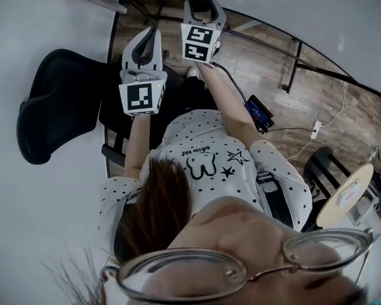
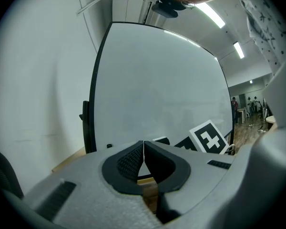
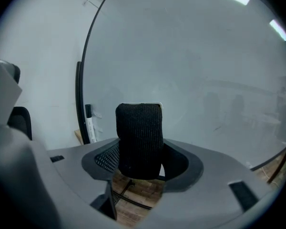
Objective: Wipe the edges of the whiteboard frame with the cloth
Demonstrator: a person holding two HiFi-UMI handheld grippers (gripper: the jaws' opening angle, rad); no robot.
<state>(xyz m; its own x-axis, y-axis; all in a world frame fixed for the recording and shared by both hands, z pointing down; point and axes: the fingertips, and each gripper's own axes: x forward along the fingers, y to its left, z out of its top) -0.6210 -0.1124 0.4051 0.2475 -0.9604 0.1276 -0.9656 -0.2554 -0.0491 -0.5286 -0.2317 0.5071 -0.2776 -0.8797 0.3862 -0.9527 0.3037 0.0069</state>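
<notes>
Cloth (image 3: pixel 139 132): black and knitted-looking, folded into an upright roll. It sits between the jaws of the right gripper and rises above them, in front of the lower left part of the whiteboard. If it touches the board or not, I cannot tell.
Right gripper (image 3: pixel 139 165): jaws pinching the cloth from both sides. In the head view it is the farther gripper, at the end of a stretched arm.
Left gripper (image 2: pixel 143 149): jaws pressed together, with nothing between them. It points at the whiteboard. In the head view it is to the left of the right gripper and nearer to the person.
Whiteboard (image 2: pixel 157 80): large, white and bare. It fills most of both gripper views.
Frame (image 2: pixel 92 94): thin and black. Its left edge runs upward, left of both grippers and apart from the cloth.
Marker cube (image 2: pixel 208 137): part of the right gripper, seen in the left gripper view to the right of the closed jaws.
Pen (image 3: pixel 89 124): white with a dark cap, upright beside the left edge of the frame, to the left of the cloth.
Chair (image 1: pixel 57 107): black, on the left of the person.
Floor (image 1: pixel 267 56): wood pattern, seen on the right side in the head view.
Shirt (image 1: pixel 203 164): white with small dark dots, worn by the person who holds both grippers.
</notes>
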